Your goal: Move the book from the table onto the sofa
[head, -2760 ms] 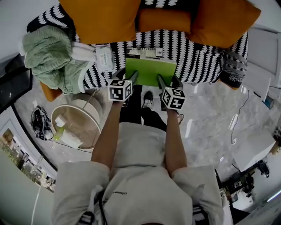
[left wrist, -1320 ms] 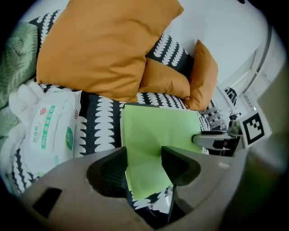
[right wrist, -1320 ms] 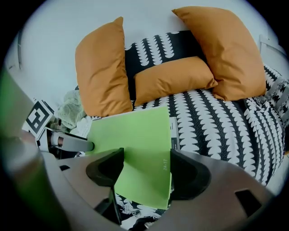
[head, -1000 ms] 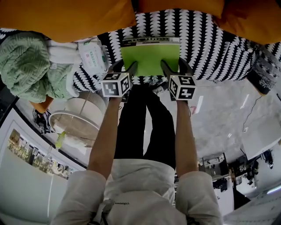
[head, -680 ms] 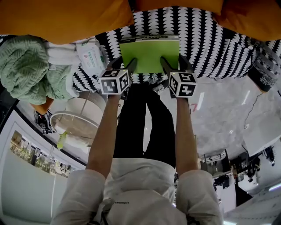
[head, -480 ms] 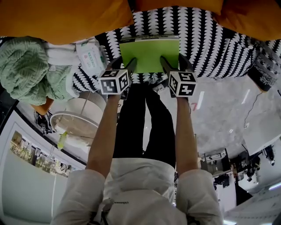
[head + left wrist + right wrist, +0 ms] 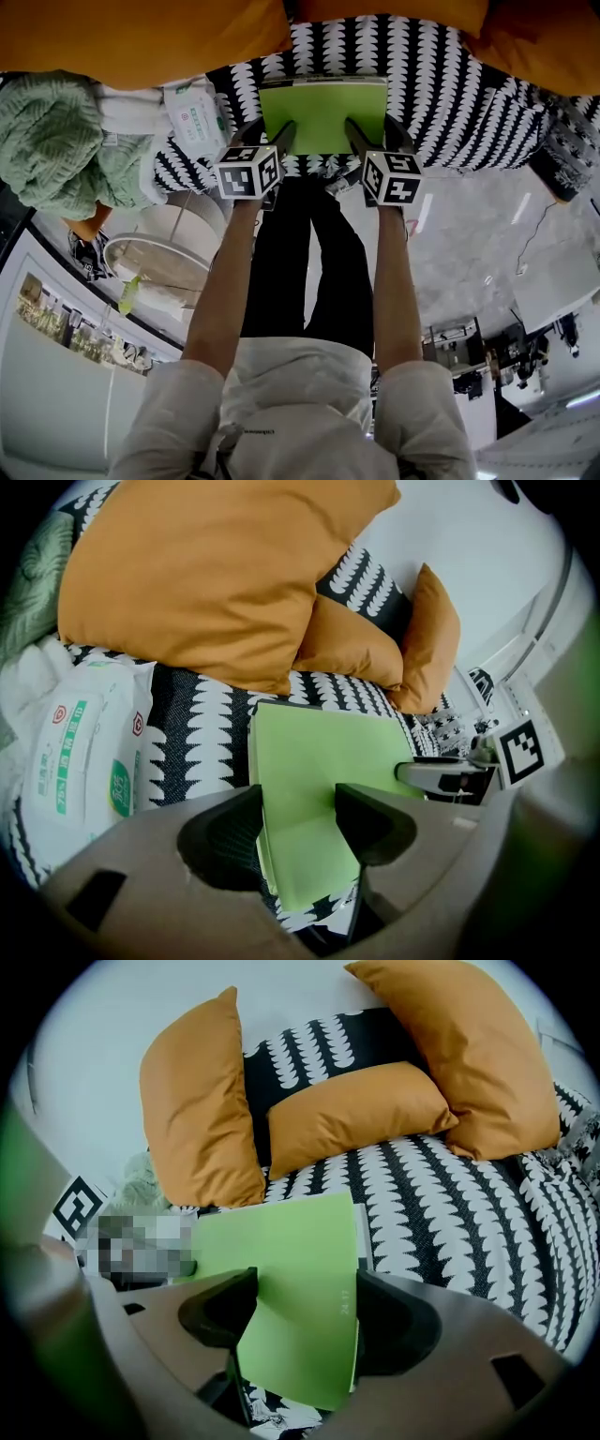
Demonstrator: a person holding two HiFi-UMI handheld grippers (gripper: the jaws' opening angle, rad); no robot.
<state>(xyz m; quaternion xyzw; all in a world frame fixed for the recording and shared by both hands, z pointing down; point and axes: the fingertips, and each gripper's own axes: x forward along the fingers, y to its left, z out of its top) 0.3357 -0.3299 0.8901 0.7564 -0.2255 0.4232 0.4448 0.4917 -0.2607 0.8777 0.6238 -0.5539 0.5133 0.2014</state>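
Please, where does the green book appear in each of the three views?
Head view: green book at top centre.
Left gripper view: green book at centre, slightly low.
Right gripper view: green book at lower centre.
Shared landmark: the black-and-white sofa cover beneath it, in all three.

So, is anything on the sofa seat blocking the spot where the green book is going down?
Nothing visible does. The green book, between the jaws of the left gripper and right gripper, is already over bare patterned sofa seat. The wipes pack lies apart to its left; the orange cushions sit behind its far edge.
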